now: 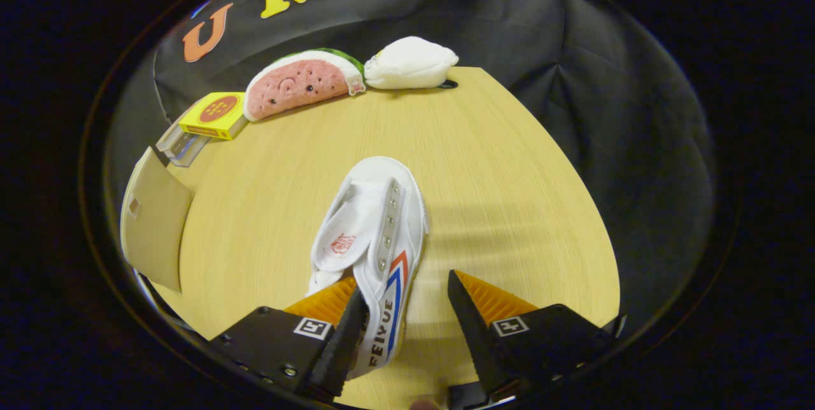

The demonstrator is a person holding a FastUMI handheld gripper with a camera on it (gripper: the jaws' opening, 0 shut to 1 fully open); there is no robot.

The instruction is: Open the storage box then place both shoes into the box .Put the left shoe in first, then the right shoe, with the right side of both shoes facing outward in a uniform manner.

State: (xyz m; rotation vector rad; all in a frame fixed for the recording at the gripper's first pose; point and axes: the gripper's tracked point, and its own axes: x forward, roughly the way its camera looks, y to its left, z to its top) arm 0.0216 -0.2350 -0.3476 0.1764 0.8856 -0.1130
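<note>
A white canvas shoe [375, 225] with red and blue side stripes lies on the wooden table [509, 193], toe pointing away from me. My gripper [405, 286] is open at its heel end. The left finger [340, 333] sits over the shoe's heel opening, and the right finger [468, 321] stands outside the striped side wall with a gap of bare table between them. That side wall lies between the fingers, and nothing is pressed. A tan flat panel [153, 219], seemingly a flap of the storage box, stands at the table's left edge; the rest of the box is hidden.
Along the far edge lie a watermelon-slice plush [299, 82] and a white plush [411, 63]. A yellow carton [213, 116] rests on a clear plastic case [181, 146] at the far left. Bare tabletop stretches to the right of the shoe.
</note>
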